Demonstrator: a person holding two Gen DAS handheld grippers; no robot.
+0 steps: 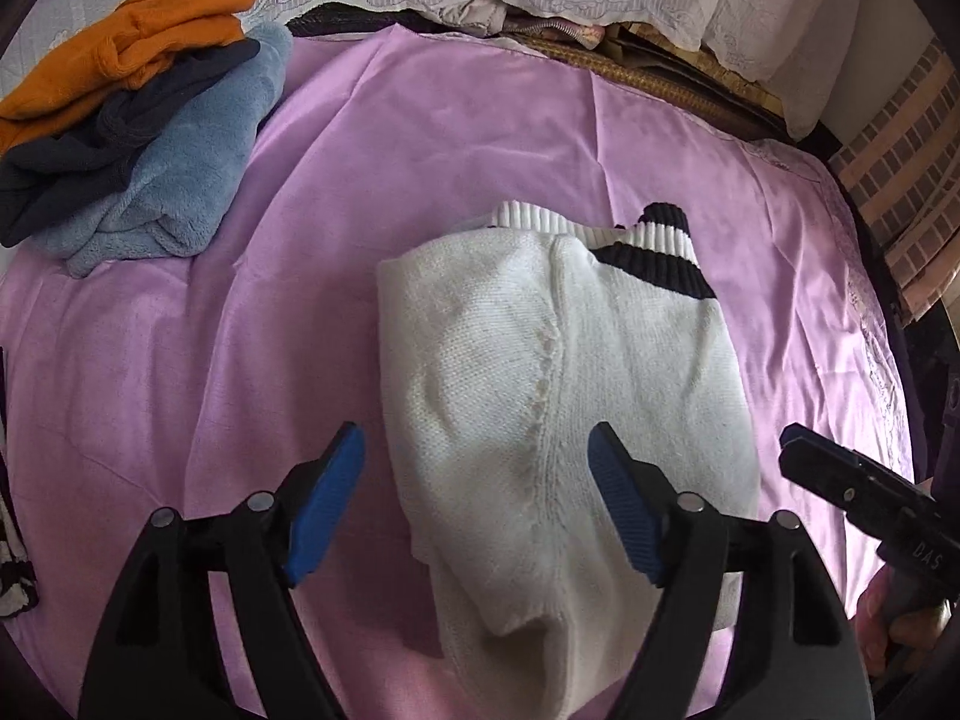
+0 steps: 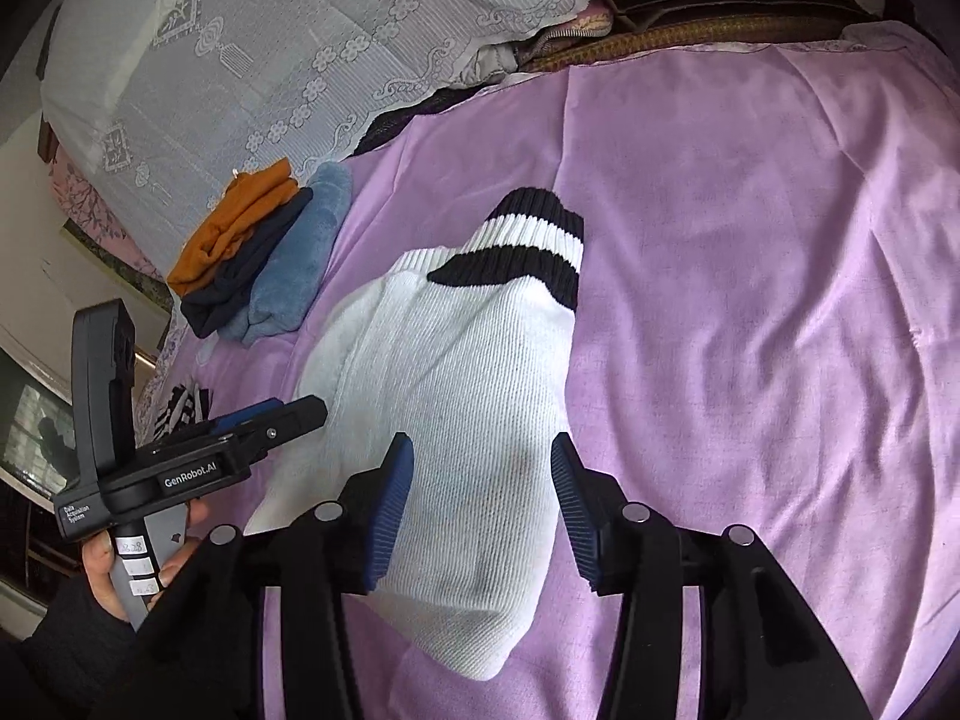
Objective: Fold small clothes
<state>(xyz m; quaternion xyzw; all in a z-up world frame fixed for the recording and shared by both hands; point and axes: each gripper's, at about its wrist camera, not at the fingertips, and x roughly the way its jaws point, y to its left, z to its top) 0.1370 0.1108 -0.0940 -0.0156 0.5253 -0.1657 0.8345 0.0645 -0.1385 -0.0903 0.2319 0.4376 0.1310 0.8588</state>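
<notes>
left wrist view: we see the white knit sweater with black-and-white striped ribbed cuffs (image 1: 564, 396) folded into a narrow bundle on the lilac satin bedsheet (image 1: 360, 180), lying lengthwise away from us.
left gripper (image 1: 477, 504): blue pads spread wide either side of the bundle, nothing pinched, so we've let go.
right gripper (image 2: 483, 516): same deal, pads apart over the near end of the knit, not pressing it.
why it sits there: looks to us like the fold is finished and laid down mid-sheet, with both tools hanging just above it.
done pile: orange knit top (image 1: 129, 42), dark navy garment (image 1: 78, 162) and fluffy light-blue fleece piece (image 1: 198, 156) stacked at the far left corner, probably where this one belongs too.
only in left view: the seam running down the bundle's back.
only in right view: the person's hand (image 2: 114, 564) on the grey handle, a black-and-white striped garment (image 2: 183, 414) waiting at the left edge, and the white lace cover (image 2: 270, 48) behind.
</notes>
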